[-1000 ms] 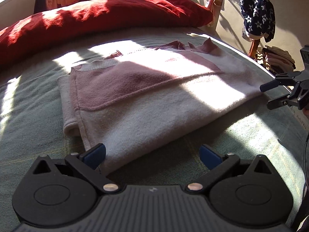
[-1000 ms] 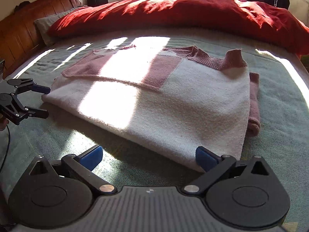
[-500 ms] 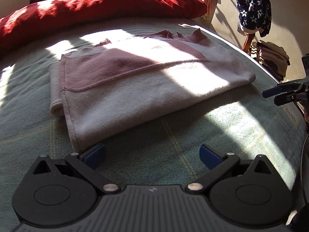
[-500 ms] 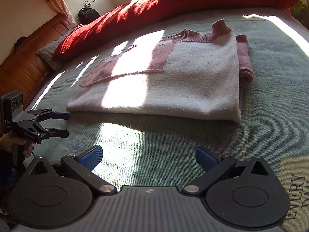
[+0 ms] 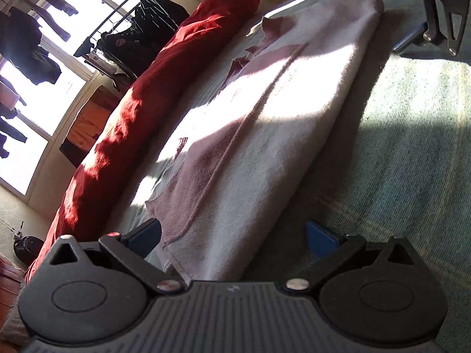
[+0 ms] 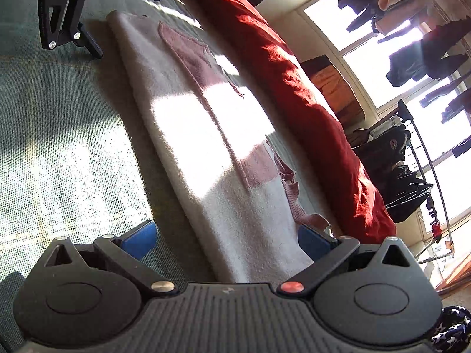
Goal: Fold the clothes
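Left wrist view first: the left gripper (image 5: 232, 235) sits low at one short end of the folded sweater (image 5: 265, 135), jaws spread wide, one blue pad either side of the cloth's end and nothing pinched. The sweater lies flat on the green bedspread (image 5: 412, 161), and its long axis runs straight away from this claw, up toward the far end where the right gripper (image 5: 435, 26) shows (only partly in frame, so its jaws can't be read from here). The red duvet (image 5: 164, 88) runs alongside, beyond the sweater's far long edge.

Over to the right wrist view: mirror picture. The right gripper (image 6: 226, 238) is parked at the opposite short end, jaws wide apart, the white cloth of the sweater (image 6: 206, 135) lying between the pads but not clamped. The garment stretches lengthwise away from it to the left gripper (image 6: 70, 17) at the top, just beside the far corner, fingers apart.

So each hand is nearest its own end, both facing along the length. My read: the coming move is an end-to-end fold, and it turns on both claws closing on the near-edge corners (thick layers, so a shallow bite may slip).
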### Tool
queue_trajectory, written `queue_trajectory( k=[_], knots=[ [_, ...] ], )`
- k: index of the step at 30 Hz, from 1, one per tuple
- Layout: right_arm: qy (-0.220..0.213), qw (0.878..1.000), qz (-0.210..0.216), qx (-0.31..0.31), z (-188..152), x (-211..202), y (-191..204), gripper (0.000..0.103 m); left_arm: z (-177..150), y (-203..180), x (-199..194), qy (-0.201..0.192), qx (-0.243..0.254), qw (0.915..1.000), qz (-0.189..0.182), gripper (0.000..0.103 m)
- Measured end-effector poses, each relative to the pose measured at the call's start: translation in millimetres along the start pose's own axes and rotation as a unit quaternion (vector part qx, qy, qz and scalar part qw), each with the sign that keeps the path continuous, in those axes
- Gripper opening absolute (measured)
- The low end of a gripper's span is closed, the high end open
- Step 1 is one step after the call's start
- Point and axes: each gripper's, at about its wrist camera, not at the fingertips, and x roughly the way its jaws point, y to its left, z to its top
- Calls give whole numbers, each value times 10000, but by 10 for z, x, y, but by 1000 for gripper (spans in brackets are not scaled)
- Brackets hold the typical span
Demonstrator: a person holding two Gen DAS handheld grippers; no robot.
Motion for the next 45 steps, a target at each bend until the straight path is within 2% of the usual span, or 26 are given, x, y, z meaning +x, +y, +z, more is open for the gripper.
queue_trajectory(
  k=[4,7,14,18,21,25,27,30,34,38,40,42,45],
  knots=[
    [194,9997,85,-152,11,162,-31,103,-35,-10,96,-27,396,9991,165,103],
    [253,9992,-29,-310,-20,244,-55,103,-14,0,181,-92,580,9979,289,103],
    [85,9986,-316,-408,150,450,-40,103,253,-55,396,-328,766,9958,383,103],
    [49,9980,-339,-523,226,524,-41,103,266,-26,432,-362,841,9952,348,103],
    [189,9972,-436,-579,107,515,-106,103,118,48,418,-247,922,9943,466,103],
    [645,9924,-739,-737,-283,540,-243,103,-103,167,421,29,801,9950,602,103],
    [744,9920,-800,-633,-407,554,-315,103,-103,165,417,8,753,9952,631,103],
    [670,9920,-826,-675,-364,603,-304,103,31,112,461,-103,857,9942,637,103],
    [385,9920,-810,-887,-135,683,-214,103,249,76,561,-303,897,9942,515,103],
    [229,9920,-803,-948,4,748,-211,103,260,60,585,-386,1009,9926,555,103],
    [158,9923,-838,-896,-35,706,-236,100,195,54,535,-467,1035,9917,599,99],
    [131,9928,-819,-864,-88,638,-228,89,105,16,484,-524,1136,9904,591,87],
    [68,9903,-894,-1065,-124,599,-119,83,83,-65,479,-582,1273,9890,486,72]
  ],
)
